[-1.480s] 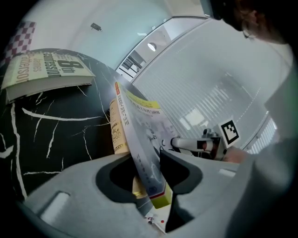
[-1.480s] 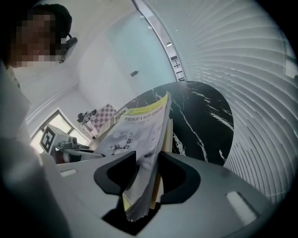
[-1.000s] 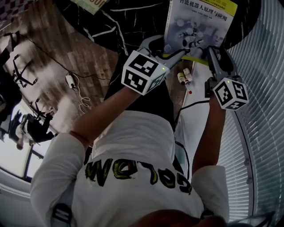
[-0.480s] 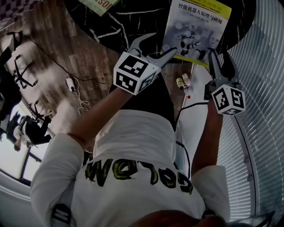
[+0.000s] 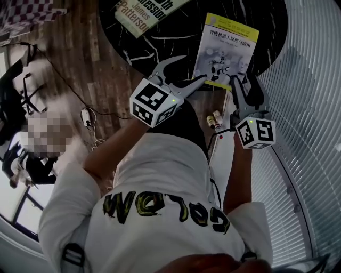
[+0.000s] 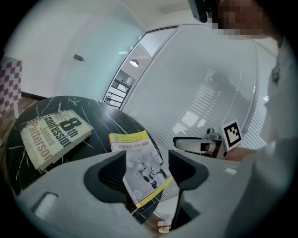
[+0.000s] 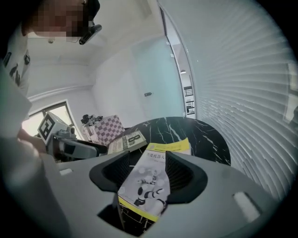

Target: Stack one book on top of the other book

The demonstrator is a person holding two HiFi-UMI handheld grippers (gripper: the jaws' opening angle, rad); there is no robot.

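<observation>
- Jaws released on both sides: the left gripper (image 6: 146, 174) and the right gripper (image 7: 146, 179) each hold their pads spread wide, with nothing pressed between them
- Through each gap shows the robotics textbook (image 5: 228, 50), yellow-banded and cover up, lying flat on the round black marble table (image 5: 178, 32) at its near rim, on the side of the window blinds (image 5: 309, 106)
- In the head view, the tips of the two grippers hang just beside the textbook's near edge, the left by its left corner and the right by its right corner
- The James Patterson novel (image 5: 152, 10) lies cover up at the table's far left, well apart from the textbook, so the two books are unstacked
- Two small bottles (image 5: 214, 118) lie on the wooden floor (image 5: 101, 58) below the table's rim, between the person's arms
</observation>
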